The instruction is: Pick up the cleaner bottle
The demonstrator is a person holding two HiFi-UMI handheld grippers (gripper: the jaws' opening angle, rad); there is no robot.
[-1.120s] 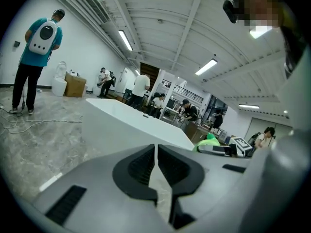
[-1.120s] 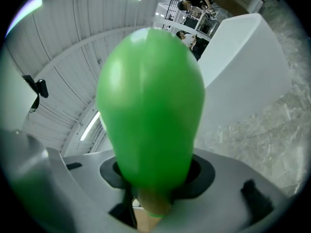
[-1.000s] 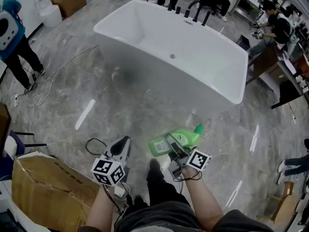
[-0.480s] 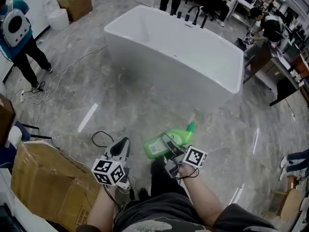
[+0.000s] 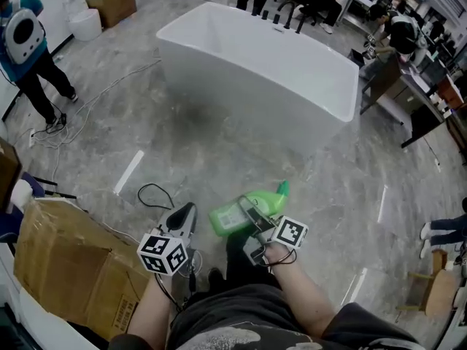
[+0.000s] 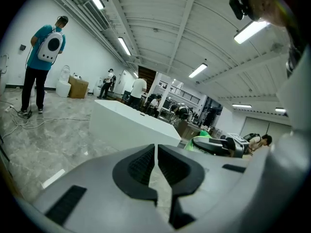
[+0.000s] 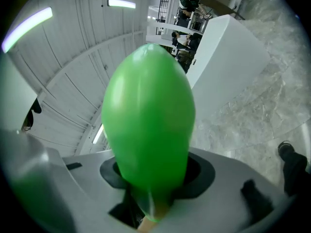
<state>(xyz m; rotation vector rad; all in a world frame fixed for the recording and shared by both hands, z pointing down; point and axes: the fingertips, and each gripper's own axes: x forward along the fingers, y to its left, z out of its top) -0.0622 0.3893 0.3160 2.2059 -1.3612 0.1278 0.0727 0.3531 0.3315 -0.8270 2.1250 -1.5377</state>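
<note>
Green plastic cleaner bottle [image 5: 271, 201], 1 pc: off the floor [image 5: 146, 133], carried roughly on its side in the right claw [image 5: 252, 215], just in front of the person's legs, on the near side of the white bathtub [image 5: 241, 100] and well apart from it. Right claw: pinching the bottle across its body, one jaw each side. In the right gripper view the green body fills the gap betw. the jaws. Cap end points twd the tub, label end twd the left claw [image 5: 182, 216]. Mid-body grip prob. chosen as the broadest firm part, so the bottle won't swing or slip. Left claw: jaws pressed together, nothing betw. them. It sits low beside the right, prob. idle since one claw is enough. Pick-up looks done. Misc.: cardboard box [image 5: 66, 257] at floor's lower-left edge; black cable [image 5: 148, 194] looped on the floor near the left claw.
</note>
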